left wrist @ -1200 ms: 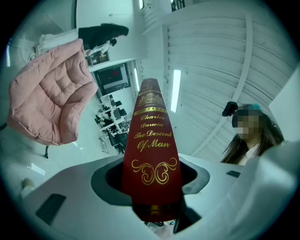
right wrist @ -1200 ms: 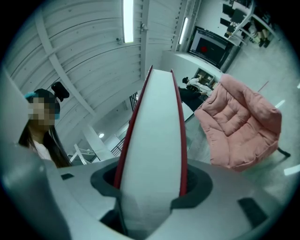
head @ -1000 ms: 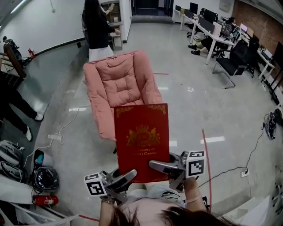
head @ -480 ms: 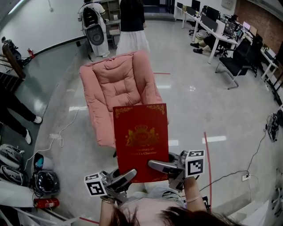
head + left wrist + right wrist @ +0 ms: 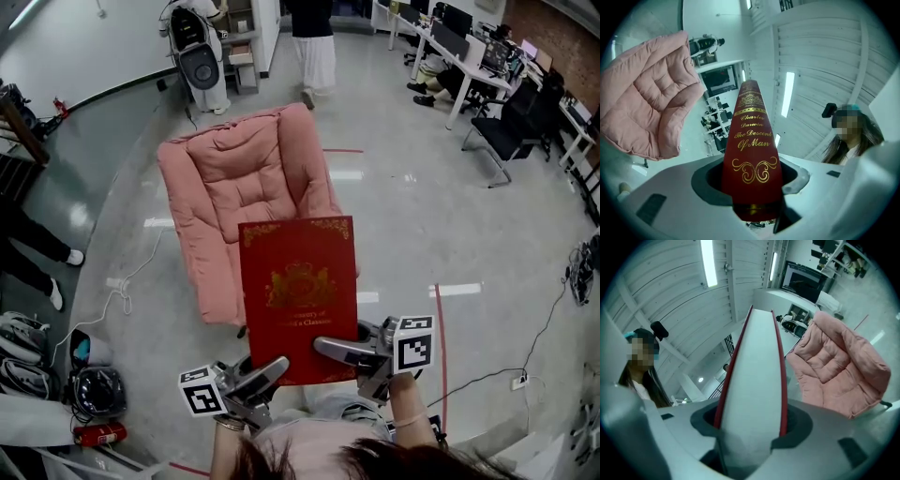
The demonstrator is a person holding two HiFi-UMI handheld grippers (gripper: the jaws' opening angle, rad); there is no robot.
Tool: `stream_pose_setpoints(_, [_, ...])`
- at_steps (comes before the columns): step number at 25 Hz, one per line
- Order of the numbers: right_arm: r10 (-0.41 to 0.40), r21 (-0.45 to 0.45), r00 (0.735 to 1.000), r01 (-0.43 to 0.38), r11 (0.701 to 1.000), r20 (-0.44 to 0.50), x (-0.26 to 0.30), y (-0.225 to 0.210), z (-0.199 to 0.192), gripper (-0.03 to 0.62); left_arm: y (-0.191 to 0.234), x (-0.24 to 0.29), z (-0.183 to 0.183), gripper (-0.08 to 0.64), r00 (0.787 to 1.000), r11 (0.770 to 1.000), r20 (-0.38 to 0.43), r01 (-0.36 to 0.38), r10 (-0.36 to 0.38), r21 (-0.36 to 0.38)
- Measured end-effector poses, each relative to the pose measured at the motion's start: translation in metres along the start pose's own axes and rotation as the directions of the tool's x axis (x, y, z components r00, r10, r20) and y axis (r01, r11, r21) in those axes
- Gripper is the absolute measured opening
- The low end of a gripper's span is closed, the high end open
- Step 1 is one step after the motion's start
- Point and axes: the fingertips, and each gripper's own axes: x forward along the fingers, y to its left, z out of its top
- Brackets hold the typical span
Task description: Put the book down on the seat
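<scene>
A red hardback book [image 5: 300,295] with gold print is held flat in front of me, both grippers clamped on its near corners. My left gripper [image 5: 265,372] is shut on the spine side; the left gripper view shows the red spine [image 5: 751,154] between its jaws. At the other near corner my right gripper [image 5: 337,351] grips the page side, and the white page edge [image 5: 752,394] fills its view. The pink padded seat [image 5: 246,202] stands on the floor just beyond the book, its cushion partly hidden by the book's far edge. It also appears as the pink seat [image 5: 644,112] and the seat [image 5: 839,371] in the gripper views.
A person in a white skirt [image 5: 314,47] walks behind the seat. A white machine [image 5: 197,56] stands at the back left. Desks and black office chairs [image 5: 506,131] line the right. Bags, a helmet and a red extinguisher [image 5: 89,433] lie at the left. A cable [image 5: 131,277] crosses the floor.
The seat has come closer and shifted left in the head view. The person behind it has walked to the right. The book and both grips look unchanged.
</scene>
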Motion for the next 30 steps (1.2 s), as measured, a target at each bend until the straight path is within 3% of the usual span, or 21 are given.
stream_pose_setpoints(18, [0.061, 0.041, 0.994, -0.057, 0.997, -0.086, 0.027, -0.073, 0.091, 0.268, 0.06, 0.062, 0.073, 0.239, 0.994, 0.998, 0.091, -0.063, 0.064, -0.014])
stream_pose_setpoints(30, [0.069, 0.086, 0.989, -0.058, 0.995, -0.128, 0.034, -0.112, 0.107, 0.268, 0.094, 0.077, 0.087, 0.239, 0.985, 0.994, 0.138, -0.102, 0.107, -0.043])
